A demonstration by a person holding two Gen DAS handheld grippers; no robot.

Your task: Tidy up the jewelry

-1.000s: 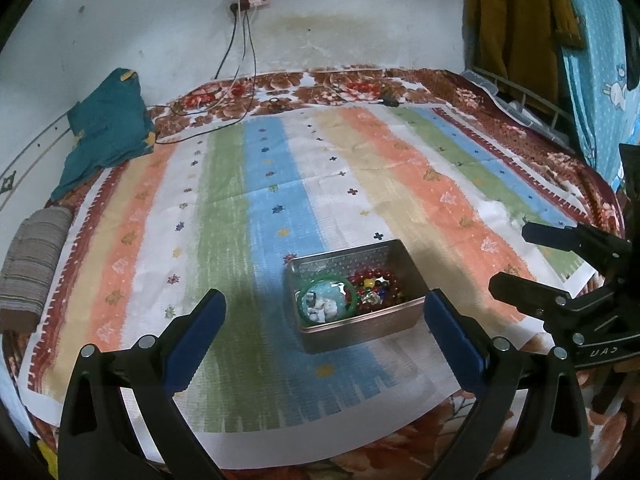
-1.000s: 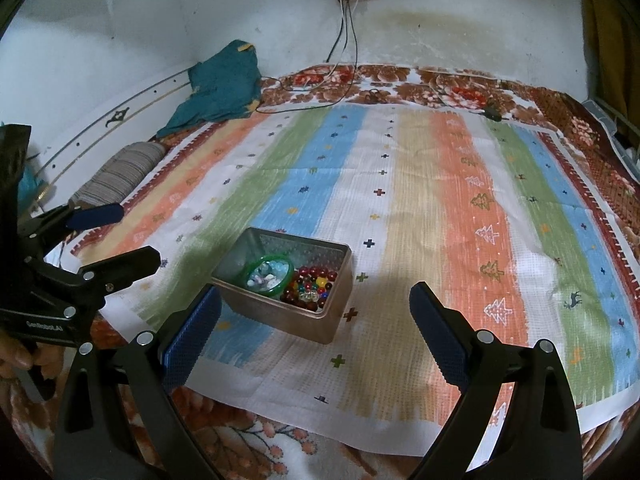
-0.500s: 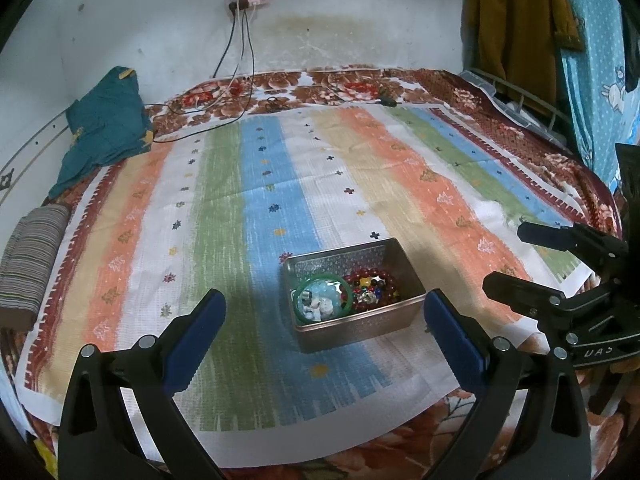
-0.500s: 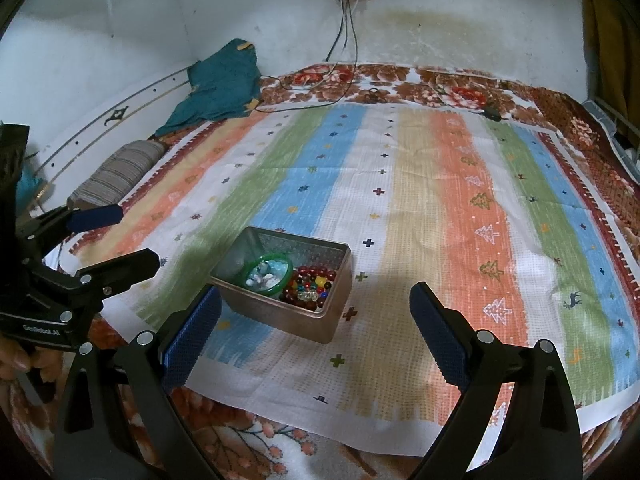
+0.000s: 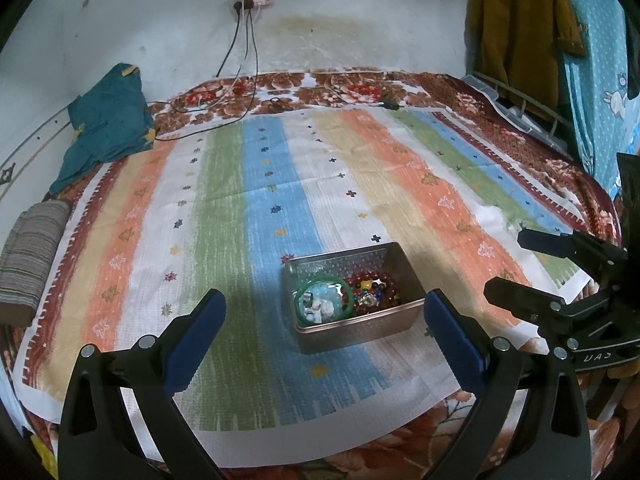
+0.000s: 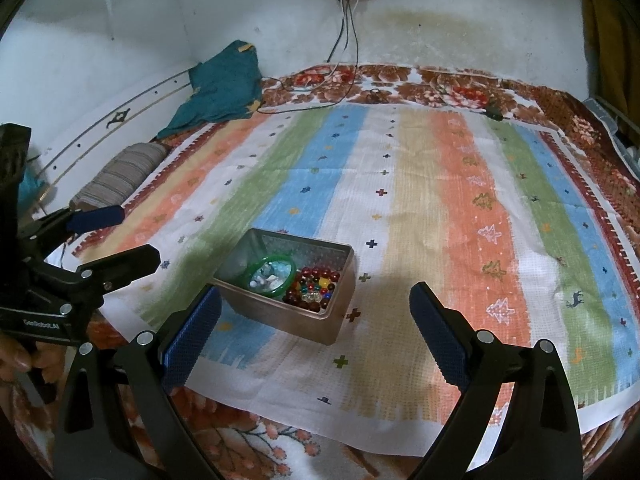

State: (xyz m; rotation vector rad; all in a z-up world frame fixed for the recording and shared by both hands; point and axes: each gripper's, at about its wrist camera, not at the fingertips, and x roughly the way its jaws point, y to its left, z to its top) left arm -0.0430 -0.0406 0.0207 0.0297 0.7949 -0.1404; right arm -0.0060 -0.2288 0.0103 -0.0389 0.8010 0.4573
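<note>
The metal tin is a rectangular, open-topped box with a copper-toned rim and a textured inner wall; it rests on the striped cloth just ahead of the left gripper, nearer that gripper's right fingertip than its left. Inside the tin, a green bangle lies on the side toward the left gripper's left finger, encircling pale white and light-blue pieces; a heap of dark red and multicoloured beads fills the other side. In the right wrist view the same tin sits ahead of the right gripper, close to its left fingertip, with the bangle on the far-left side and the beads nearer. Both grippers are spread wide with nothing between the pads. The cloth's near edge lies just below both sets of fingers, with the floral blanket showing beneath it. Ahead of and beside the tin, the cloth extends flat toward the wall. A teal garment and a striped roll lie well off to the left.
</note>
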